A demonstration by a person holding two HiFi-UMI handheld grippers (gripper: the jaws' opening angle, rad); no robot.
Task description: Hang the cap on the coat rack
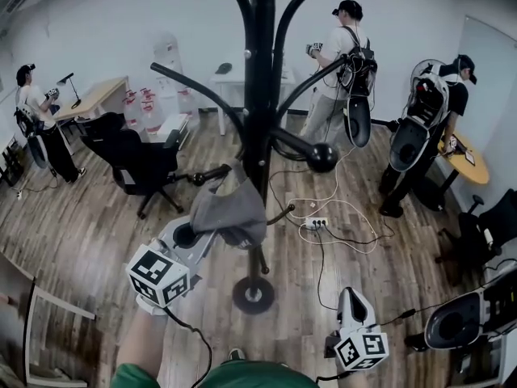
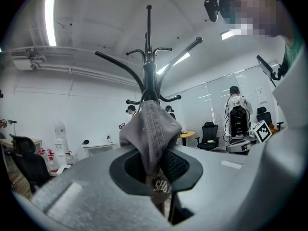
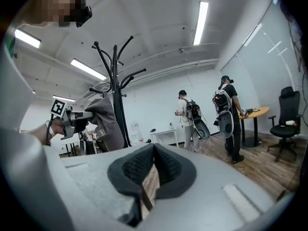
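My left gripper is shut on a grey cap, pinching its fabric between the pads. In the left gripper view the cap rises from the jaws and hangs against the black coat rack. The cap sits close to the rack's pole, below the curved upper hooks and beside a low knobbed arm. The right gripper view shows the cap and rack at the left. My right gripper hangs low at the right, shut with nothing between its pads.
The rack's round base stands on the wood floor beside a power strip and cables. A black office chair is at the left. People with backpacks stand at the back and right. A round table is at the right.
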